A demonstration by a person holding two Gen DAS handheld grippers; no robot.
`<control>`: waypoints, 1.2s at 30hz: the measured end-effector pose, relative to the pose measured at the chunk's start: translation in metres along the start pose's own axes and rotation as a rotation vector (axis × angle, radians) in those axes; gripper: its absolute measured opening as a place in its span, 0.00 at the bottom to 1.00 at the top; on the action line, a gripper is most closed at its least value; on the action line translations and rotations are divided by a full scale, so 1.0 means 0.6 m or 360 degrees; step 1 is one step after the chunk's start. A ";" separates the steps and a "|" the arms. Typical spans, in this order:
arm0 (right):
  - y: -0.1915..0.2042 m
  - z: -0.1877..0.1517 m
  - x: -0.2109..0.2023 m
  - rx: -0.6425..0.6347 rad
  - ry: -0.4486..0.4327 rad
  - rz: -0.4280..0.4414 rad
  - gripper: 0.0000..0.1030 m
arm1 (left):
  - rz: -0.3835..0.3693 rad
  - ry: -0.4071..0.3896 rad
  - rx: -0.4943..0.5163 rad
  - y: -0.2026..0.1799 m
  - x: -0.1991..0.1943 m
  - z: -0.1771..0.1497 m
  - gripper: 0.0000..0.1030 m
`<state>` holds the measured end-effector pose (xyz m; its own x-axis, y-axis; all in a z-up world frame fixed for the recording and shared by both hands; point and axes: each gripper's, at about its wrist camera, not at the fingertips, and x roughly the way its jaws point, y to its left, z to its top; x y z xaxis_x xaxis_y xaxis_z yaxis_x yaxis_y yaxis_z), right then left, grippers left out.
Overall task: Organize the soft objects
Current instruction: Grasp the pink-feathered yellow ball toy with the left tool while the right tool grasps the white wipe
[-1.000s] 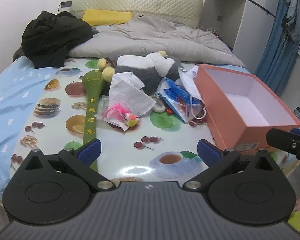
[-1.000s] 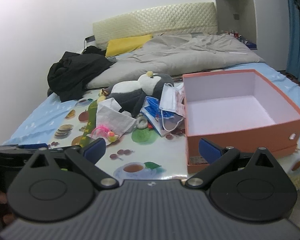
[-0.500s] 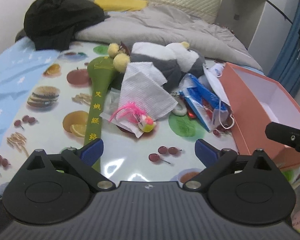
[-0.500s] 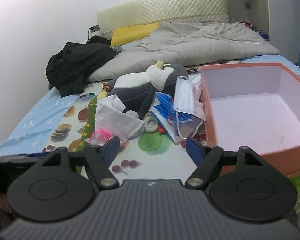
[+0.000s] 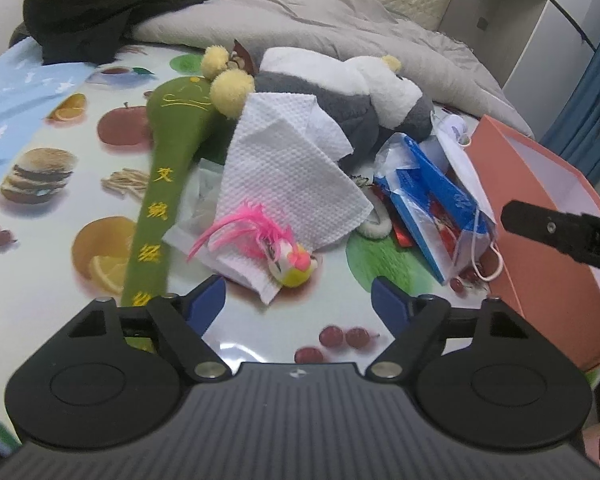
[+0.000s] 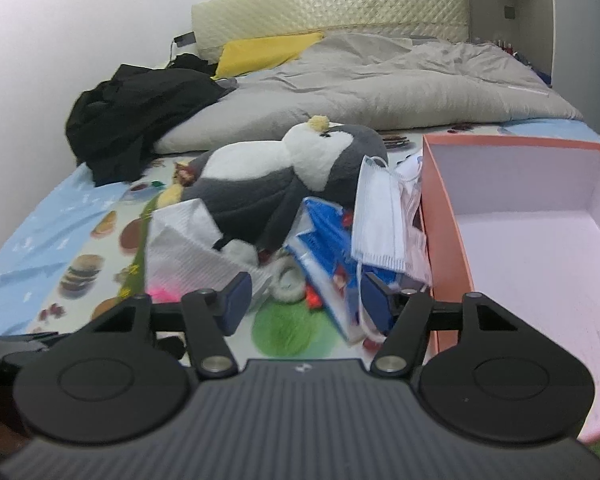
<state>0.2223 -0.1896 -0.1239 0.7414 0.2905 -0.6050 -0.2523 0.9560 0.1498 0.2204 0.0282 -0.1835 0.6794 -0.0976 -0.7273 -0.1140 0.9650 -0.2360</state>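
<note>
far left, a black heap of clothing (image 5: 100, 4) sits clear of the work, on the bed edge. on the fruit-printed glossy tablecloth (image 5: 40, 240) lies a long green fabric paddle-shaped toy with yellow embroidery (image 5: 168, 184), flat, its handle running toward the near edge. just right of it a white embossed paper towel (image 5: 284, 172) drapes over the pile, with a small pink-feathered toy bird (image 5: 284, 256) resting on its near corner. behind them a grey-and-white plush penguin (image 6: 276, 184) lies on its side. the left gripper (image 5: 298, 300) hangs near the bird, jaws apart with nothing between them, having just been narrowing, likely sizing for a small pick. the right gripper (image 6: 304, 300), also part-way apart, empty and just narrowing, aims at the blue plastic packet (image 6: 320, 248) and white face mask (image 6: 380, 216). at right the open salmon-pink cardboard box (image 6: 440, 216) stands empty, close by, probably as the destination.
</note>
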 end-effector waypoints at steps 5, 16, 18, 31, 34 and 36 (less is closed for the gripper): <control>-0.007 0.012 0.052 -0.0035 -0.0004 -0.0088 0.46 | -0.0013 0.0038 0.0002 -0.002 0.044 0.009 0.70; -0.024 0.010 0.120 -0.0090 0.0051 -0.0186 0.20 | -0.0029 0.0073 -0.0058 0.009 0.087 0.015 0.54; -0.023 0.009 0.122 -0.0098 0.0055 -0.0195 0.12 | -0.0028 0.0081 -0.0058 0.009 0.090 0.013 0.47; -0.009 0.031 0.059 -0.0152 -0.0080 -0.0213 0.03 | -0.0112 -0.0056 -0.0064 0.001 0.037 0.017 0.35; -0.003 0.031 0.043 -0.0171 -0.0096 -0.0212 0.03 | -0.0134 -0.0070 -0.0058 -0.003 0.017 0.012 0.35; -0.003 0.027 0.044 -0.0157 -0.0081 -0.0212 0.06 | -0.0138 -0.0078 -0.0059 -0.004 0.010 0.005 0.35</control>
<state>0.2523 -0.1832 -0.1276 0.8022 0.1654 -0.5737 -0.2075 0.9782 -0.0081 0.2269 0.0259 -0.1849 0.7226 -0.1674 -0.6707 -0.0795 0.9437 -0.3212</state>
